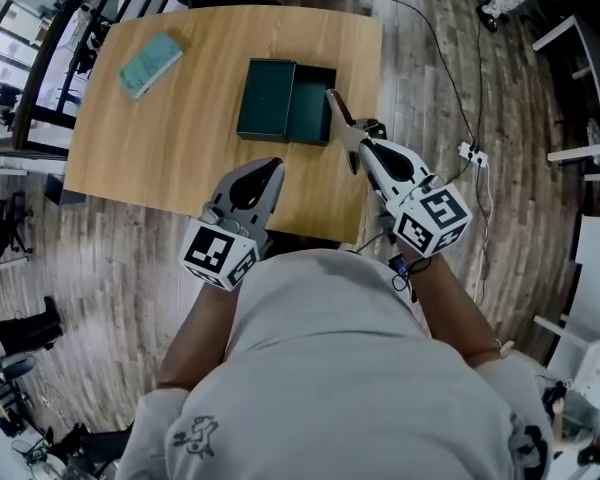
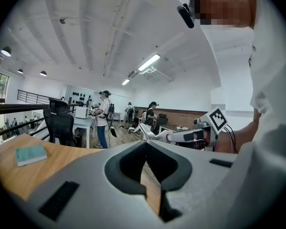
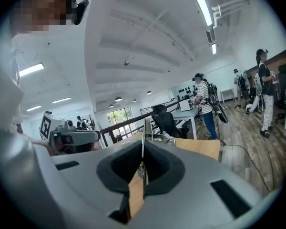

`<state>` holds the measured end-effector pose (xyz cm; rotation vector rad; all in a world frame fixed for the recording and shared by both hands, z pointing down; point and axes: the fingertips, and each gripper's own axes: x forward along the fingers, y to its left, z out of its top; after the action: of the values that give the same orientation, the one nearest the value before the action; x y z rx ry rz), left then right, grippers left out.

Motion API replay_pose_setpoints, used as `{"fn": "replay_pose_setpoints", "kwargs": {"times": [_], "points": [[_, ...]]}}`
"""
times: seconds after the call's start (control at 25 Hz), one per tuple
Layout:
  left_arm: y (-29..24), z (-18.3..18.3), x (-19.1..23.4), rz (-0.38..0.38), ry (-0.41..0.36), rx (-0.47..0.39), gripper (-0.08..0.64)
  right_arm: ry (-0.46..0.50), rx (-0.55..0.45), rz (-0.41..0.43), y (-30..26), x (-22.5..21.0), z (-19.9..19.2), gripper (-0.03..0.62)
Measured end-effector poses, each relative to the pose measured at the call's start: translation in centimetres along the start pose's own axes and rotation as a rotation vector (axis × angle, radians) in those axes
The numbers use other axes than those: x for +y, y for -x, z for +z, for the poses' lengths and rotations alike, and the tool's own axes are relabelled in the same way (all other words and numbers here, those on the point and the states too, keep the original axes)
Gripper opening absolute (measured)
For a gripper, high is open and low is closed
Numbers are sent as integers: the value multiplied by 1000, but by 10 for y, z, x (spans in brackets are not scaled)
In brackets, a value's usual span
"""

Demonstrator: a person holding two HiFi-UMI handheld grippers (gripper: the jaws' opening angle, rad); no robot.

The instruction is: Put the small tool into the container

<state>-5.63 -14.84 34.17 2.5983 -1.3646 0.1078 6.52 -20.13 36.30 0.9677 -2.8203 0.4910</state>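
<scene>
A dark green container (image 1: 285, 100) lies open on the wooden table (image 1: 180, 148), its lid flat to the left of its tray. My right gripper (image 1: 352, 140) hovers just right of the container, shut on the small tool (image 1: 336, 107), a thin metal strip that points toward the tray's right edge. In the right gripper view the small tool (image 3: 144, 140) stands upright between the pressed jaws. My left gripper (image 1: 271, 169) hangs over the table's near edge, shut with nothing in it. Its jaws meet in the left gripper view (image 2: 145, 151).
A teal book (image 1: 150, 63) lies at the table's far left. A cable and power strip (image 1: 472, 153) run over the wooden floor to the right. In the left gripper view, a black office chair (image 2: 59, 123) and several standing people are in the background.
</scene>
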Motion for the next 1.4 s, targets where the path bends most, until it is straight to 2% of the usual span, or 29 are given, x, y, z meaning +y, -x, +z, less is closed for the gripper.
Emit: {"fn": "replay_pose_setpoints", "kwargs": {"times": [0.16, 0.48, 0.88, 1.4], "points": [[-10, -14, 7, 10, 23, 31, 5, -80, 28, -7, -14, -20, -15, 12], [-35, -36, 53, -1, 74, 81, 4, -182, 77, -50, -61, -47, -32, 12], [-70, -68, 110, -57, 130, 148, 5, -277, 168, -129, -127, -83, -67, 12], [-108, -111, 158, -139, 181, 252, 4, -497, 229, -248, -197, -123, -125, 12]]}}
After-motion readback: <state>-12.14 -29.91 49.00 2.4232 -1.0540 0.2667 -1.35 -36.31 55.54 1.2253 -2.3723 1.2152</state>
